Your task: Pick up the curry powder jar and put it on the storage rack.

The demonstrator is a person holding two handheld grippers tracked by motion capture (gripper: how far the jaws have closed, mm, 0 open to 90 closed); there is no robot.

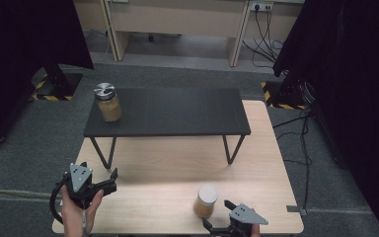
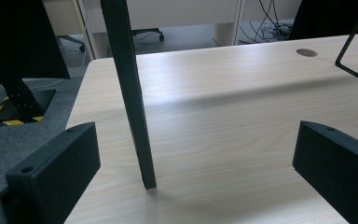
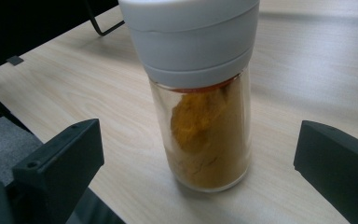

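White-capped spice jar point(image 3: 200, 102) upright on wooden table point(image 1: 168, 168), near front edge, framed between parted jaws of right gripper point(image 3: 200, 172), not yet touched. Step in hand, by judgement: approach for grasp. Next: advance, centre on glass body below cap, then close. Left gripper point(image 2: 191, 177) parted, empty, beside black shelf leg point(image 2: 130, 93).

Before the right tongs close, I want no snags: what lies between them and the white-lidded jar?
Nothing: the right gripper view shows bare table between the open right tongs and jar.
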